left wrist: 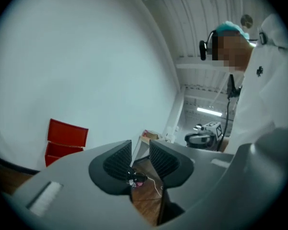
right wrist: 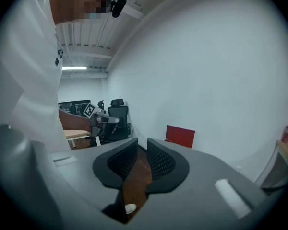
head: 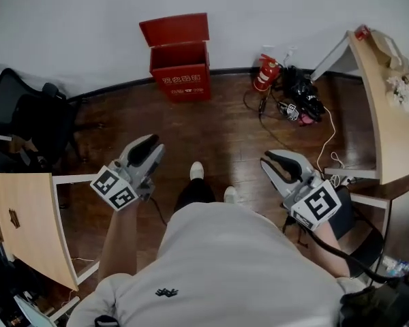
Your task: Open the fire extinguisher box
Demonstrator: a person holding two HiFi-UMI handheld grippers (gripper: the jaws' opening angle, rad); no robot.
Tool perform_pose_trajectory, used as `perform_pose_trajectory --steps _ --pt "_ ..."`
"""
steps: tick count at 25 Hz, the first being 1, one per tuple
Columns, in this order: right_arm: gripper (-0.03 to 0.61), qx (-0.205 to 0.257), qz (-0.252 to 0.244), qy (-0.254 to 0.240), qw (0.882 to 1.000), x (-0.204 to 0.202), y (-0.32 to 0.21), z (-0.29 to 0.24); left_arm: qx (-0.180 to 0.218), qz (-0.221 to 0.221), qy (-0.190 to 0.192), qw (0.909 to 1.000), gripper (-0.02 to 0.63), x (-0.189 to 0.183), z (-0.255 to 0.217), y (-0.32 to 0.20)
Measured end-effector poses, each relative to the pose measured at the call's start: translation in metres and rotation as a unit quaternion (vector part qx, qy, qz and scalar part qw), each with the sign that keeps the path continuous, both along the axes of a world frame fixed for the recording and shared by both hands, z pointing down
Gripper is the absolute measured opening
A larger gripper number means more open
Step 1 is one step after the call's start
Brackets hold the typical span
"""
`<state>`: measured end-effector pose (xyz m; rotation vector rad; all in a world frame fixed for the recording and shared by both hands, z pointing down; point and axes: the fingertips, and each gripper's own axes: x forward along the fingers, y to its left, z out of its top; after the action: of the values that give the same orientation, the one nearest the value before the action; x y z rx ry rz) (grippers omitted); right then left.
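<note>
Two grippers: left gripper and right gripper; the jaws of each stand slightly apart with nothing between them.
Fire extinguisher box: on the floor against the wall, well ahead of both grippers.
Lid: raised, leaning back towards the wall, so the box stands open.
Nearer hand: left, probably.

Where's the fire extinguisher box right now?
Head view, top centre: the red box stands against the white wall, lid up, black chair to its left, extinguisher to its right.
</note>
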<state>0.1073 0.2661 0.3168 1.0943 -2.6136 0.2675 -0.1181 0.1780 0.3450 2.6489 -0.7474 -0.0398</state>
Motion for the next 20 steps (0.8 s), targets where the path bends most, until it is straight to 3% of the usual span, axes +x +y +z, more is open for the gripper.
perform_pose_trajectory --steps 4,9,15,20 --pt "0.063 0.025 0.022 -0.001 0.999 -0.020 0.026 -0.015 0.062 0.051 -0.042 0.9959 0.107 -0.007 -0.033 0.054" --pt "0.063 0.042 0.033 -0.014 0.998 -0.080 0.040 -0.025 0.099 0.100 -0.014 0.9900 0.107 -0.034 -0.071 0.104" --pt "0.063 0.058 0.035 -0.021 0.998 -0.165 0.057 -0.027 0.094 0.108 -0.024 0.9895 0.106 -0.107 -0.056 0.133" --pt "0.061 0.057 0.058 -0.011 0.997 -0.197 0.073 -0.021 0.085 0.128 -0.032 0.9875 0.106 -0.140 -0.042 0.141"
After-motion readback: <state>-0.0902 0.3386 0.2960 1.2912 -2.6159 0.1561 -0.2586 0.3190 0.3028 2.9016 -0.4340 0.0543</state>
